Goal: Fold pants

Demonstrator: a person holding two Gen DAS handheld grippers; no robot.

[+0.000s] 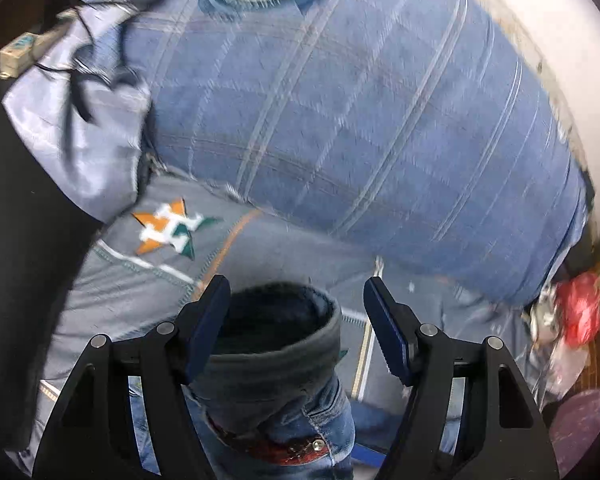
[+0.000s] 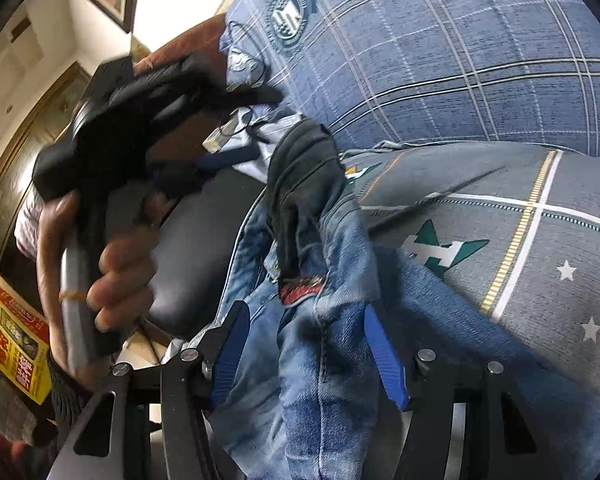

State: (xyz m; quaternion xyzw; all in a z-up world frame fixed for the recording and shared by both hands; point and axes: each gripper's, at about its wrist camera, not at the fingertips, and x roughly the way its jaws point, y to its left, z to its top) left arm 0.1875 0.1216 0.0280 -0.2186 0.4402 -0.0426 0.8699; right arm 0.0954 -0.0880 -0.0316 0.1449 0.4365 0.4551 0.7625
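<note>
The blue jeans stand bunched up off the bed, and their dark-lined waistband is uppermost. My left gripper is open around that waistband. Its left pad lies against the fabric, while a gap shows at the right pad. In the right wrist view a hand holds the left gripper, blurred, beside the waistband. My right gripper sits lower on the jeans, near a red patch. Denim fills the space between its blue pads and touches both.
A blue plaid quilt lies rolled behind the jeans on grey bedding with a star logo. A pale blue garment lies at the left. A black padded seat and a yellow box are left of the bed.
</note>
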